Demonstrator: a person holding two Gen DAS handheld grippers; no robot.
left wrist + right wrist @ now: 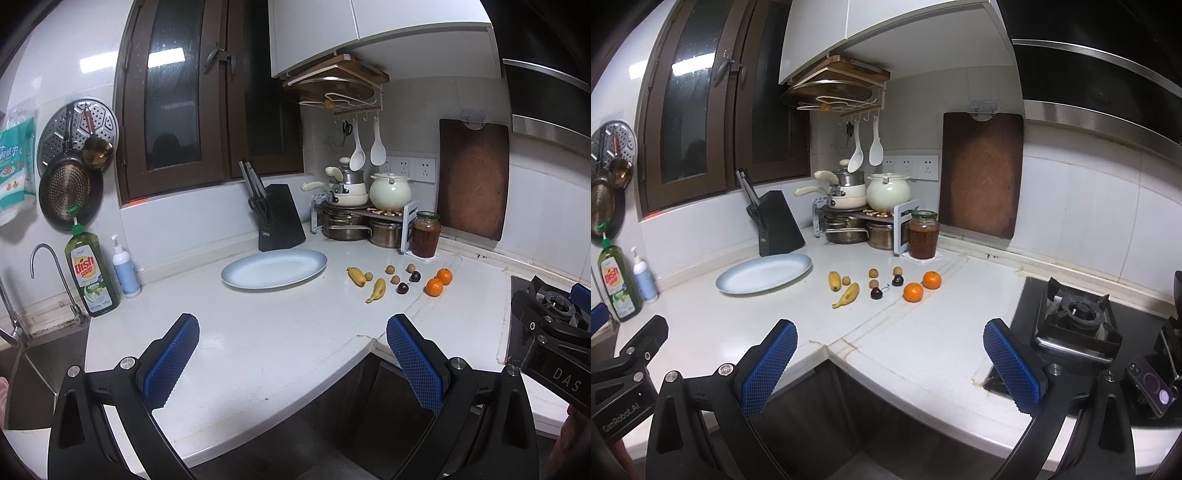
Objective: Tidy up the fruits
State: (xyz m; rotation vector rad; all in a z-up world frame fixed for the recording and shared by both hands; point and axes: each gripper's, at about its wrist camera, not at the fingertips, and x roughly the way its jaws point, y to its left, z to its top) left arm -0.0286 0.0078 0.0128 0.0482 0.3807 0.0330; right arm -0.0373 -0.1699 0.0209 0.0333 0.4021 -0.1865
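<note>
On the white counter (258, 343), near the back corner, sits a loose group of fruit just right of an oval pale-blue plate (274, 268), which has nothing on it. Two bananas (376, 290) lie closest to the plate w/ a small brown round fruit (368, 276) between them; more small brown ones (389, 269) sit behind, two dark cherries (402, 288) w/ stems next, and two oranges (434, 287) touching at the far right. All fruit rests on the counter, none on the plate. Left gripper (291, 362) hovers over the counter's front edge, well apart from the fruit, blue pads spread wide, holding nothing. Right gripper (890, 369) hangs likewise over the front edge near the gas stove (1075, 325), jaws released, nothing between them. Behind the plate stands a black knife block (279, 218); a jar (426, 234) of reddish-brown stuff stands behind the fruit, beside stacked pots (354, 206) on a rack. A brown cutting board (474, 177) hangs on the wall, and a dish soap bottle (90, 273) stands far left by the faucet (55, 277).
</note>
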